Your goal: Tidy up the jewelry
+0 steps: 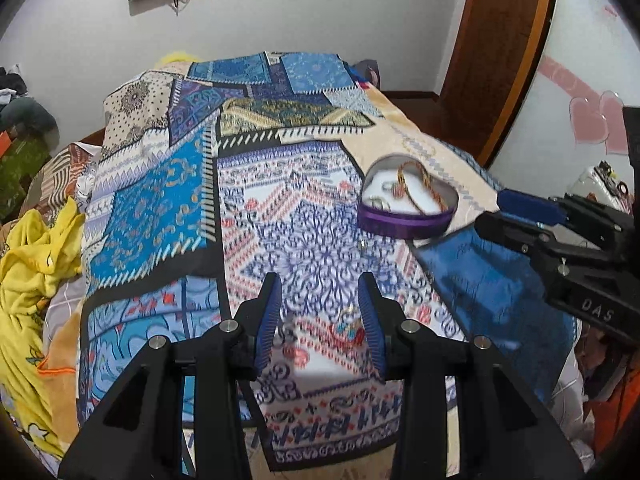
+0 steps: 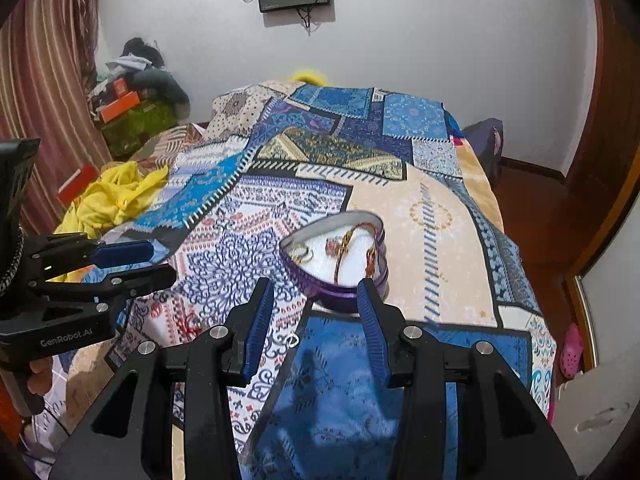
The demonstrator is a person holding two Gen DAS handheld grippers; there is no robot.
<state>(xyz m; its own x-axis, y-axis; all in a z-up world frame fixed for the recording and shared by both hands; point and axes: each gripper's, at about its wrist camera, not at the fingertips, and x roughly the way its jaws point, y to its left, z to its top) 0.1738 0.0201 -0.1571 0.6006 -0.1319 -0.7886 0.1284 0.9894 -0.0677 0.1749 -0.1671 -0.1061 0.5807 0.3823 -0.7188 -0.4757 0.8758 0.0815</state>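
A purple heart-shaped tin [image 1: 408, 222] [image 2: 340, 292] with a white lining lies open on the patchwork bedspread. It holds a gold bracelet [image 1: 420, 184] [image 2: 362, 240], rings [image 2: 302, 253] and a small charm. My left gripper [image 1: 322, 320] is open above the spread, with a gold ring [image 1: 349, 312] and a red-blue jewel [image 1: 352, 332] lying between its fingers. My right gripper [image 2: 316, 316] is open just short of the tin's near wall. A small silver ring [image 2: 293, 341] lies on the spread between its fingers.
The patchwork bedspread [image 1: 168, 200] [image 2: 432, 208] covers the bed. Yellow cloth [image 1: 36, 264] [image 2: 116, 196] is piled at the left edge. A wooden door [image 1: 500, 40] stands at the right. Boxes and clothes [image 2: 132, 96] sit in the far left corner.
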